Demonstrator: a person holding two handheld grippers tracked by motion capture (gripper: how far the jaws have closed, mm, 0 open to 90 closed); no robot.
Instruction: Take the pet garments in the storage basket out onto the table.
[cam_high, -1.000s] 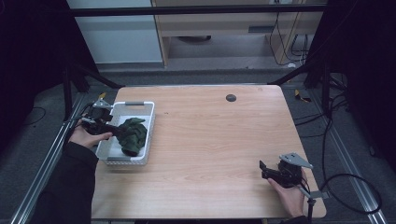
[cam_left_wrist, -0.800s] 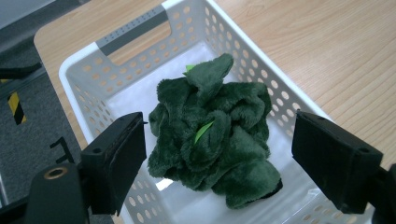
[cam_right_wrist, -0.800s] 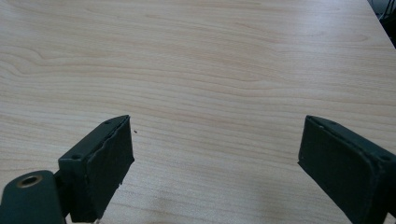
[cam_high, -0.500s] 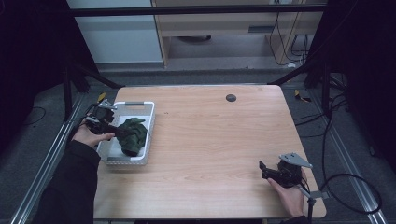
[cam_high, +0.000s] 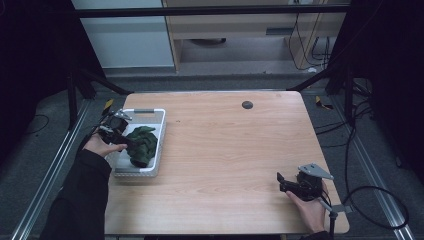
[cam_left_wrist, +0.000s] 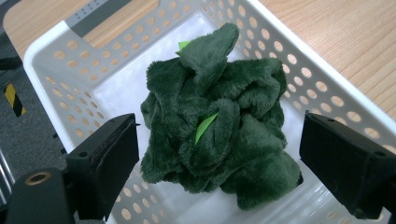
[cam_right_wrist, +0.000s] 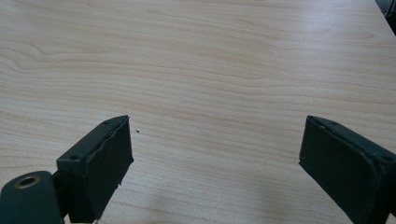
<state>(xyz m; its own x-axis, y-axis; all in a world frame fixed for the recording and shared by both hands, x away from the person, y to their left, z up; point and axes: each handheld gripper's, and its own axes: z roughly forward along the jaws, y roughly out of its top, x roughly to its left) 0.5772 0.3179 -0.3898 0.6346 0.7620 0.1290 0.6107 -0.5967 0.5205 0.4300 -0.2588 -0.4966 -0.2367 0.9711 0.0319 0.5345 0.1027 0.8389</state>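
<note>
High view: a white perforated basket (cam_high: 159, 137) at nine o'clock holds a green plush cloth (cam_high: 142, 145). Left gripper (cam_left_wrist: 219, 172) gapes wide over it. Right gripper (cam_right_wrist: 215, 163), at five o'clock, also gapes, empty.

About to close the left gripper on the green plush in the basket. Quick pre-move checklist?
1. Left gripper jaws open: ok.
2. Green plush sits between the jaws: ok.
3. Plush inside the white basket, away from its walls: ok.
4. Jaws low enough to grip rather than skim: cannot tell.
5. Right gripper parked apart, open, over bare table: ok.
</note>
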